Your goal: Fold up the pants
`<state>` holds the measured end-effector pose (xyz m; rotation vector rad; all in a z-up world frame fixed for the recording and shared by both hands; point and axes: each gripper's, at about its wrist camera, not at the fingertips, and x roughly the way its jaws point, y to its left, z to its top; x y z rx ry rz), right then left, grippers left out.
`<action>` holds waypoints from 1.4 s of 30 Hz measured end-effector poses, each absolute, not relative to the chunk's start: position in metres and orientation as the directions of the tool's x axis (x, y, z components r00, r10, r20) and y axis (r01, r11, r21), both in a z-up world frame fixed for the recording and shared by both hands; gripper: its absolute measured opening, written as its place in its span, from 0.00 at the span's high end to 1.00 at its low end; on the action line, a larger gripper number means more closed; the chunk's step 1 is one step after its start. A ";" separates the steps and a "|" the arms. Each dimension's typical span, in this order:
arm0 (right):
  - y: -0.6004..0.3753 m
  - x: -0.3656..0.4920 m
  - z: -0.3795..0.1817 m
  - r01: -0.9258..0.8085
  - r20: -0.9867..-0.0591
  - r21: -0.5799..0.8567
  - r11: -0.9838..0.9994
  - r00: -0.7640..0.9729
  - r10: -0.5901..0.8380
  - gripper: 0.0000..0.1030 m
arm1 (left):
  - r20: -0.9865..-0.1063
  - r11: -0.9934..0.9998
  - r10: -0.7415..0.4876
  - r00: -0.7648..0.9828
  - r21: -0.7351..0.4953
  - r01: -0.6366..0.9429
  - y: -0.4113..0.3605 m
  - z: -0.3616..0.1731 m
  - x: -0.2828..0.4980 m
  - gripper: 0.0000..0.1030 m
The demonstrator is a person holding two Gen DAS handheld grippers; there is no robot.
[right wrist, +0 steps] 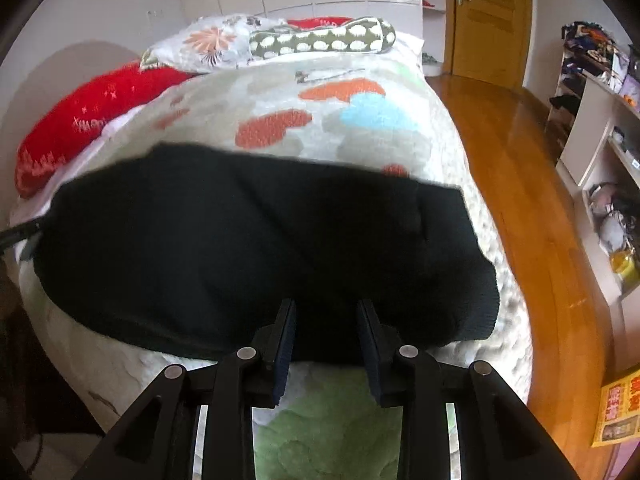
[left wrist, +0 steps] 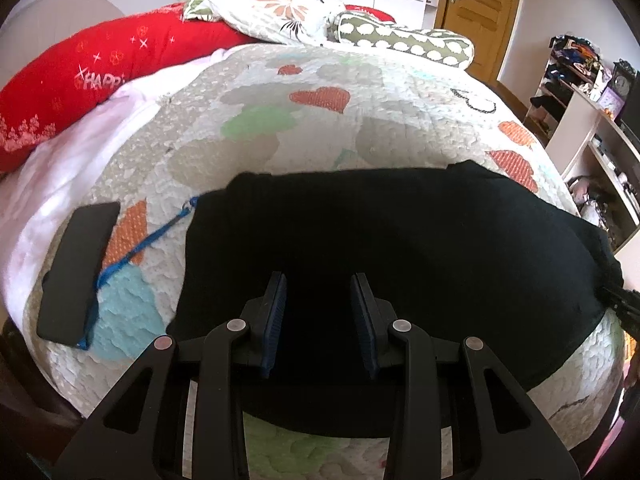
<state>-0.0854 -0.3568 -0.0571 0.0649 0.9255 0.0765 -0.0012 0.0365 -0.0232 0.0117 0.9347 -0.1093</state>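
Observation:
Black pants (left wrist: pixel 400 240) lie flat across the near part of the quilted bed (left wrist: pixel 320 120), folded into a broad band. In the right wrist view the pants (right wrist: pixel 240 240) reach from the left edge to the bed's right side. My left gripper (left wrist: pixel 319 282) hovers over their near left part, jaws apart, and nothing shows pinched between the blue pads. My right gripper (right wrist: pixel 326 308) stands over the pants' near edge towards their right end, jaws likewise apart, with only flat cloth and quilt beyond them.
A black phone (left wrist: pixel 76 276) on a blue lanyard (left wrist: pixel 148 240) lies on the quilt left of the pants. A red pillow (left wrist: pixel 80 80), a floral pillow (left wrist: pixel 280 8) and a spotted bolster (left wrist: pixel 400 40) lie at the head. A wooden floor (right wrist: pixel 500 140) and cluttered shelves (right wrist: pixel 592 120) are to the right.

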 end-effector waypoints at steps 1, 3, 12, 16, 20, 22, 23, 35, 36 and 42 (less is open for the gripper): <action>-0.358 -0.089 -0.056 -0.034 -0.790 0.096 0.995 0.606 0.097 0.71 | -0.808 0.995 -0.088 0.583 -0.040 0.094 0.038 -0.026 0.000 0.69; -0.361 -0.090 -0.054 -0.030 -0.792 0.109 0.994 0.602 0.105 0.71 | -0.818 0.995 -0.095 0.567 -0.058 0.082 0.042 -0.033 0.003 0.69; -0.391 -0.124 -0.039 0.042 -0.732 0.304 0.952 0.649 0.206 0.55 | -0.804 0.981 -0.191 0.563 -0.136 0.138 0.027 -0.018 -0.001 0.64; -0.409 -0.135 -0.046 0.095 -0.731 0.361 0.928 0.646 0.218 0.54 | -0.784 0.936 -0.350 0.514 -0.271 0.224 0.002 -0.008 0.006 0.38; -0.418 -0.138 -0.046 0.115 -0.717 0.392 0.913 0.659 0.225 0.54 | -0.775 0.902 -0.416 0.476 -0.286 0.322 -0.043 0.003 0.015 0.38; -0.420 -0.136 -0.047 0.123 -0.717 0.391 0.912 0.663 0.218 0.54 | -0.776 0.882 -0.435 0.457 -0.266 0.388 -0.073 0.008 0.019 0.38; -0.423 -0.136 -0.047 0.127 -0.716 0.393 0.911 0.664 0.216 0.53 | -0.778 0.866 -0.447 0.442 -0.253 0.431 -0.093 0.009 0.021 0.38; -0.437 -0.121 -0.064 0.119 -0.666 0.512 0.851 0.680 0.305 0.41 | -0.816 0.661 -0.520 0.252 -0.198 0.724 -0.267 -0.008 0.061 0.38; -0.438 -0.121 -0.065 0.120 -0.659 0.525 0.842 0.684 0.313 0.40 | -0.820 0.639 -0.520 0.240 -0.187 0.746 -0.282 -0.012 0.061 0.38; -0.445 -0.115 -0.074 0.113 -0.616 0.584 0.804 0.707 0.347 0.37 | -0.867 0.541 -0.441 0.229 -0.053 0.839 -0.340 -0.041 0.058 0.38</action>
